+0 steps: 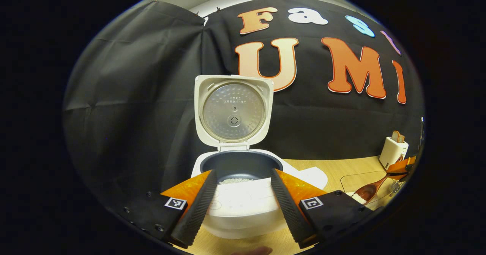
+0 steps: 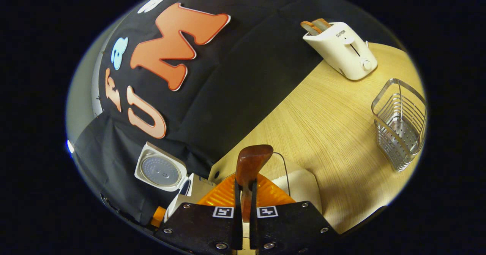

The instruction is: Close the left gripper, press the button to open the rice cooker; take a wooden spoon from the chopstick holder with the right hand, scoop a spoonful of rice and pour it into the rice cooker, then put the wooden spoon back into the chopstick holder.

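Note:
The white rice cooker (image 1: 243,209) stands straight ahead in the left gripper view, lid (image 1: 233,110) raised upright. Its dark inner pot (image 1: 243,163) holds a little rice (image 1: 235,180). My left gripper (image 1: 243,205) is open, one finger on each side of the cooker's front. At far right, my right gripper (image 1: 403,166) holds the wooden spoon (image 1: 370,189), whose bowl dips into a clear container (image 1: 353,179) of rice. In the right gripper view, my right gripper (image 2: 245,196) is shut on the wooden spoon (image 2: 251,160) above that container (image 2: 300,181). The open rice cooker (image 2: 163,173) sits lower left.
A white toaster (image 2: 341,49) with bread slices stands at the table's back, also seen as the toaster (image 1: 393,150). The wire chopstick holder (image 2: 400,127) stands on the wooden table (image 2: 326,118) at right. Black cloth hangs behind everything.

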The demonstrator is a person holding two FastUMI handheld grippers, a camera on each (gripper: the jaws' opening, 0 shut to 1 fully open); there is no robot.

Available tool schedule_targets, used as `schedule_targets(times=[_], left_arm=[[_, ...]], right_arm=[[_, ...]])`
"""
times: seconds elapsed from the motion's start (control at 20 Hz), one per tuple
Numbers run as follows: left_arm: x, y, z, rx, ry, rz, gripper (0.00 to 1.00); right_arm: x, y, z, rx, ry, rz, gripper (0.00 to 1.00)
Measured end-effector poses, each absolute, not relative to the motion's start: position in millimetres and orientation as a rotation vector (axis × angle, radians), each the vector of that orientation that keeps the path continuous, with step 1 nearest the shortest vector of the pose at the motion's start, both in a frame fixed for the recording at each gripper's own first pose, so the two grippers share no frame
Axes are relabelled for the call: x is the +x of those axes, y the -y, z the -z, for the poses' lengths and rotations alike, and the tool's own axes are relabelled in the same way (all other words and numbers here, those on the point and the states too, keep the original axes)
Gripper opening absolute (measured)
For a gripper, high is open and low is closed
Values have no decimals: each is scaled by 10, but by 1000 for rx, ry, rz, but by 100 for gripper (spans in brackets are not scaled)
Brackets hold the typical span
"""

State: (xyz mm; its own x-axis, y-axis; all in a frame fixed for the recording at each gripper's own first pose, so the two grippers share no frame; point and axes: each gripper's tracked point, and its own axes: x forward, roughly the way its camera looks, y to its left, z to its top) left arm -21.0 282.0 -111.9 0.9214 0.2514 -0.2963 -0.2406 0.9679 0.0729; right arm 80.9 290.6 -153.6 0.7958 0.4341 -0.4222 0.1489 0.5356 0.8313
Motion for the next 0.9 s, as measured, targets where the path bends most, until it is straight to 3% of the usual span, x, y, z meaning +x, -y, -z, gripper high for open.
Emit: schedule_targets(times=[0.9], left_arm=[[-222,-2767,1025,21,-281,-258,93]], right_arm=[[1159,-2619,675,1723,-453,-264,7]])
